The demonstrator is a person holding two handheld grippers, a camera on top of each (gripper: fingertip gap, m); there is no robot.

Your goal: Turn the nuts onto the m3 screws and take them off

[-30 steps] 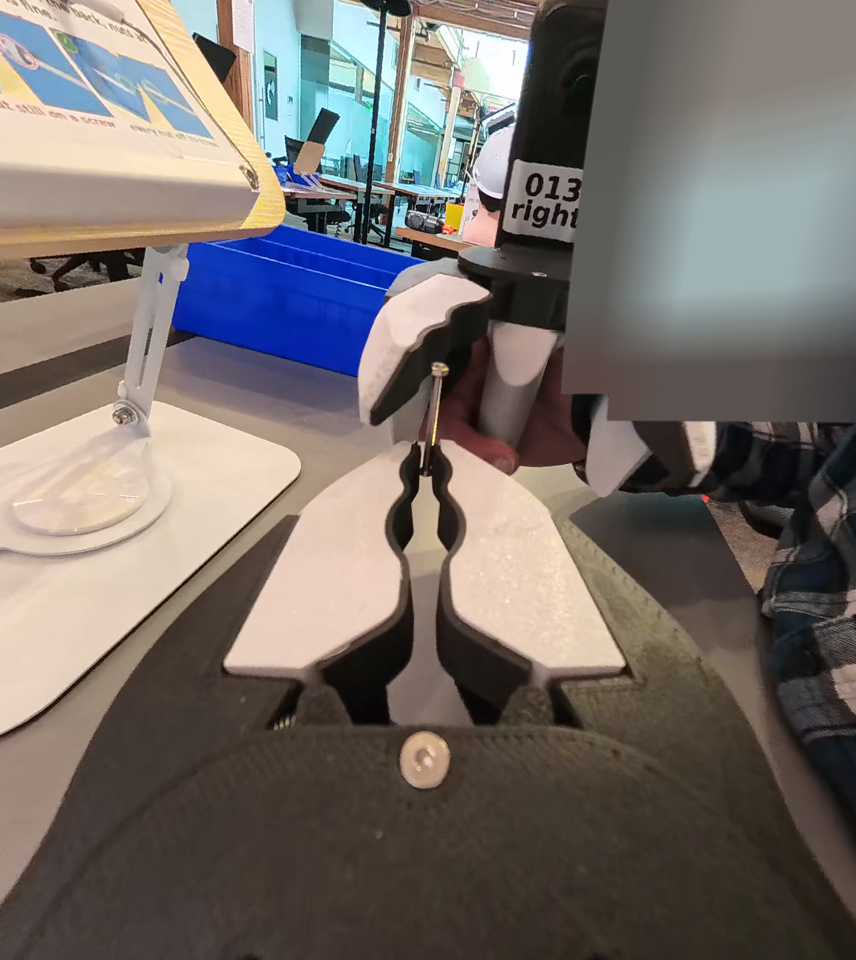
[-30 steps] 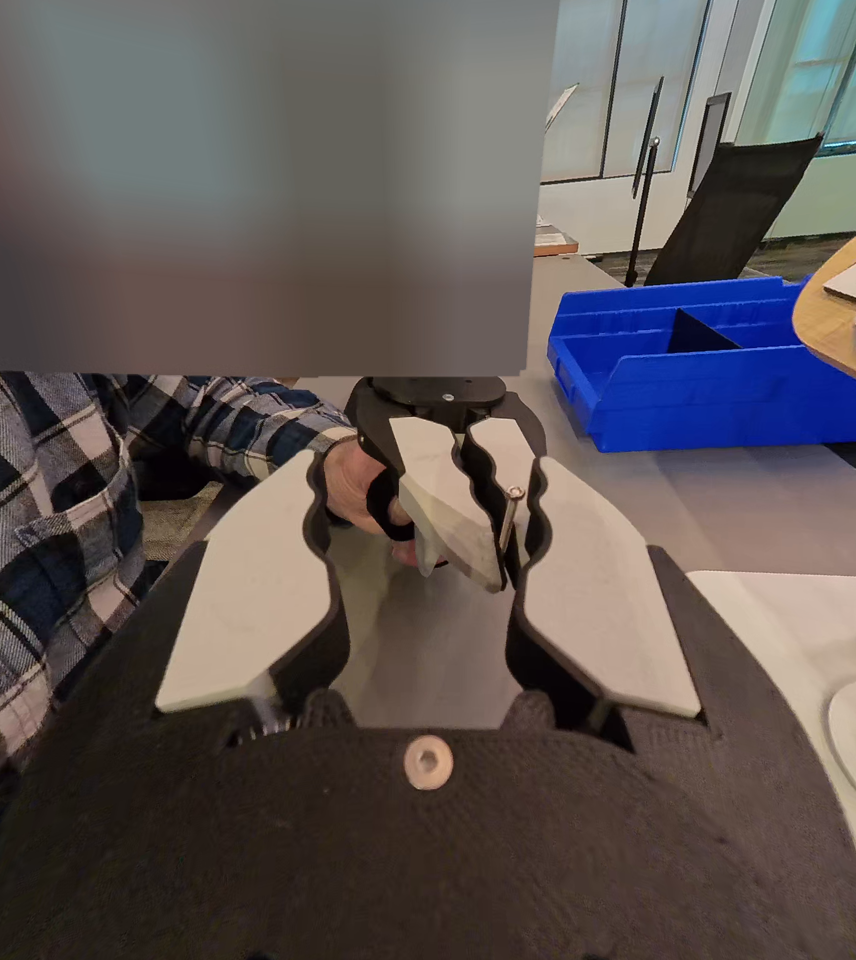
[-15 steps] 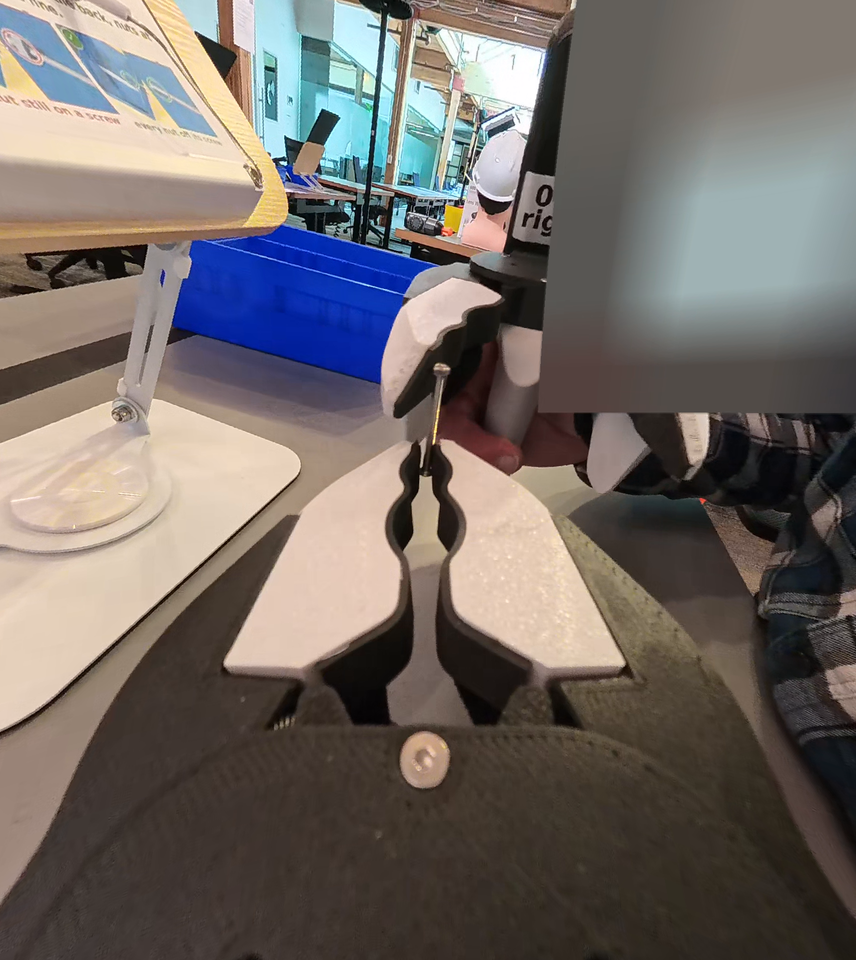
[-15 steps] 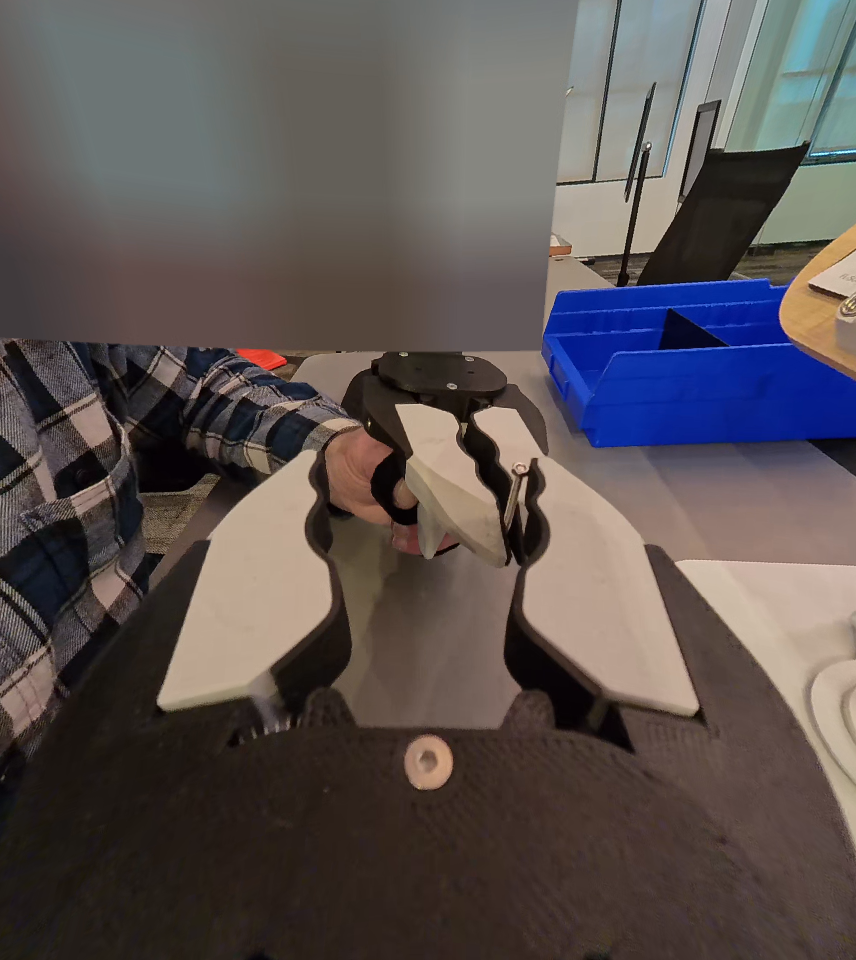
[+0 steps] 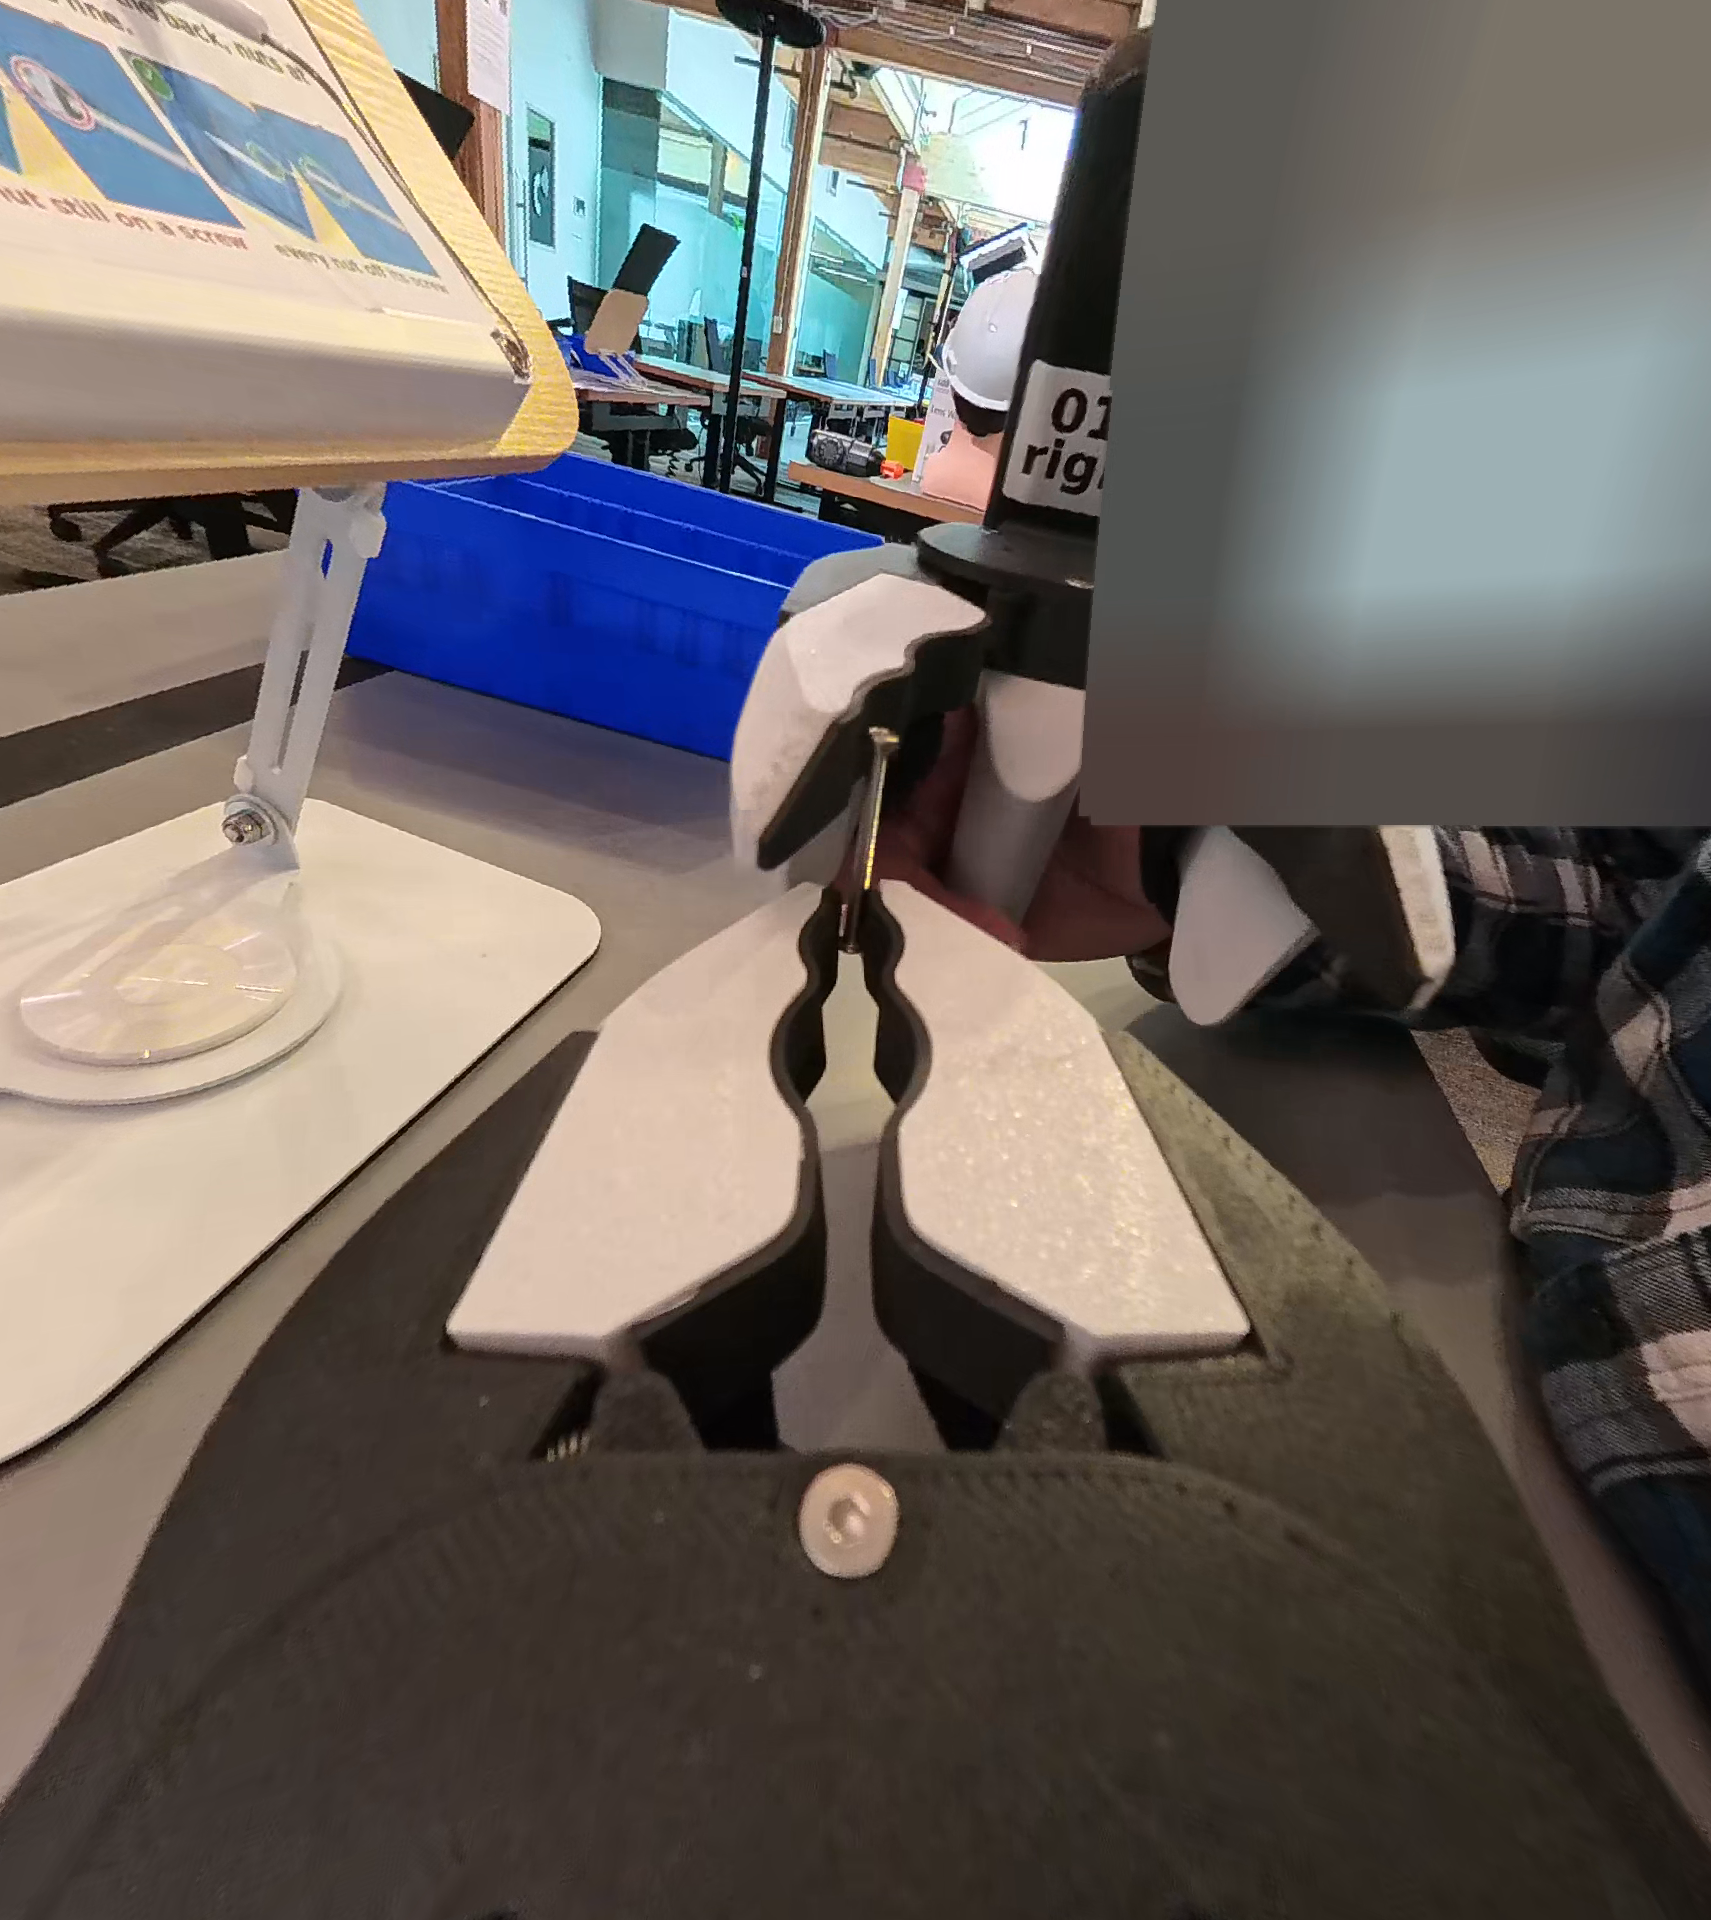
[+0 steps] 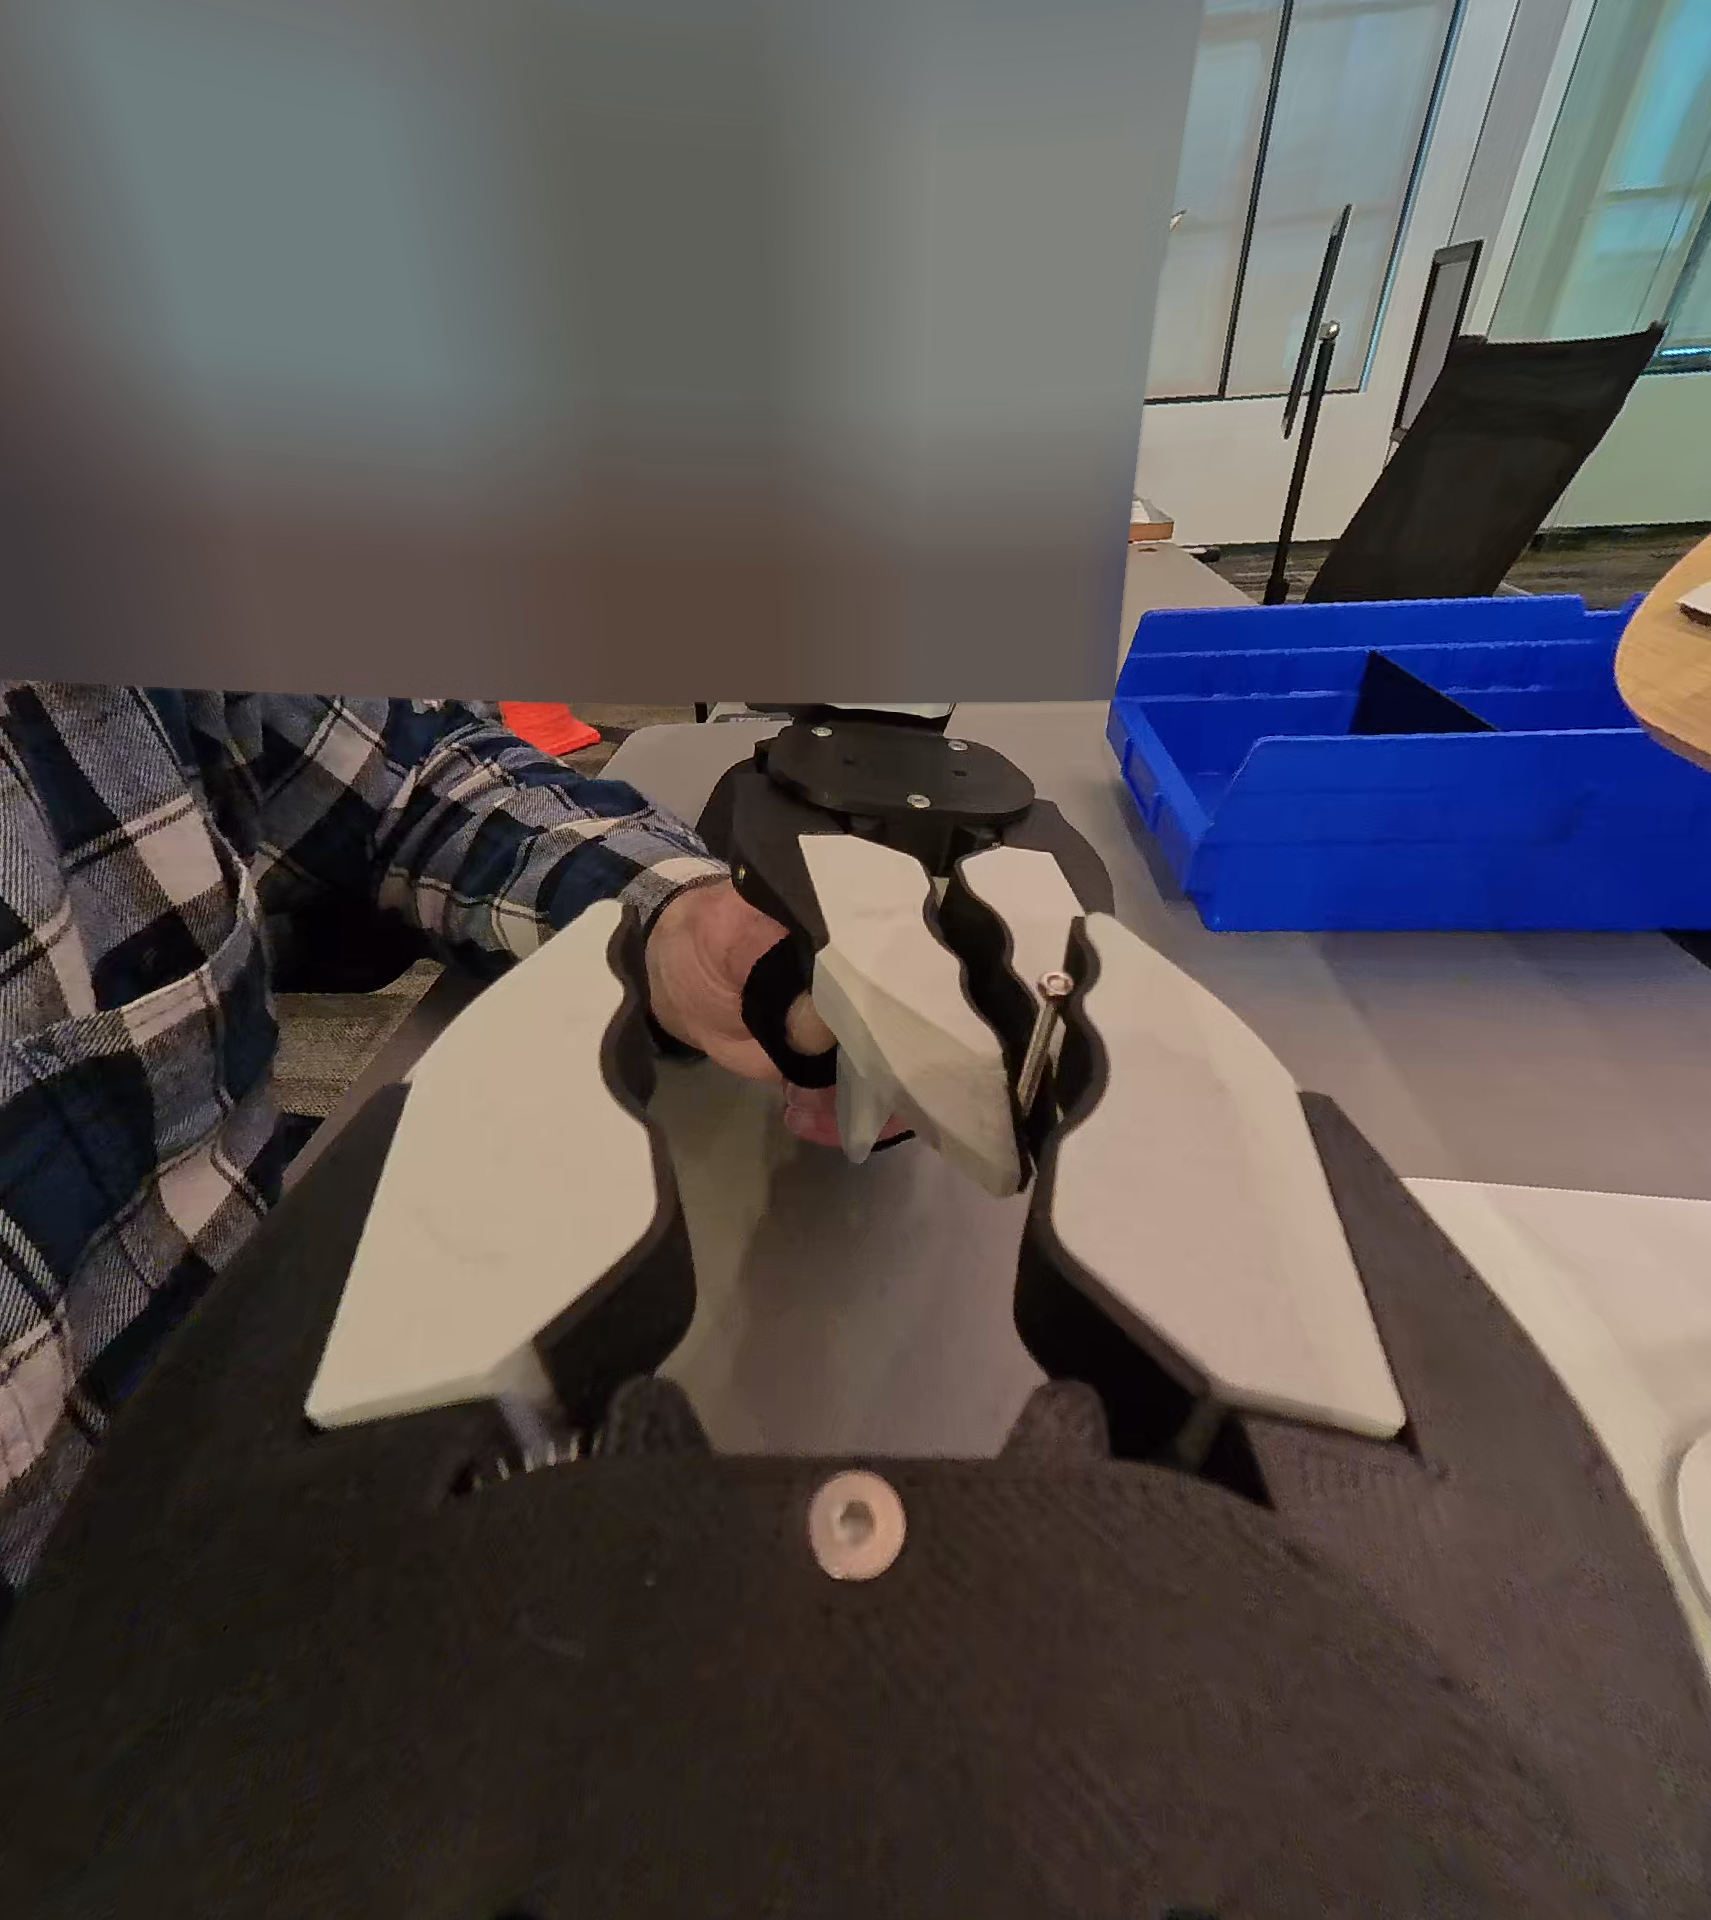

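My left gripper (image 5: pixel 853 906) is shut on the lower end of a thin metal screw (image 5: pixel 872 821), which stands upright with its head on top. The same gripper shows in the right wrist view (image 6: pixel 1012 1169), held by a hand (image 6: pixel 716 987), with the screw (image 6: pixel 1043 1039) rising from its tips. My right gripper (image 6: pixel 856 925) is open wide around the left gripper's tips. Its right finger (image 6: pixel 1173 1122) stands close beside the screw; I cannot tell if the pad touches it. In the left wrist view the right gripper (image 5: pixel 996 831) faces me with its jaws apart.
A blue bin (image 5: pixel 570 592) with a divider stands on the grey table (image 5: pixel 518 748); it also shows in the right wrist view (image 6: pixel 1453 810). A white stand base (image 5: pixel 155 1039) carries a tilted board with a printed sheet (image 5: pixel 155 208). A plaid sleeve (image 6: pixel 103 1039) is at the side. Across from one pair of fingers to the other is roughly 5 centimetres.
Almost nothing has changed. The two grippers sway slightly against each other; the screw stays in the left gripper's tips and the right gripper stays open around it.
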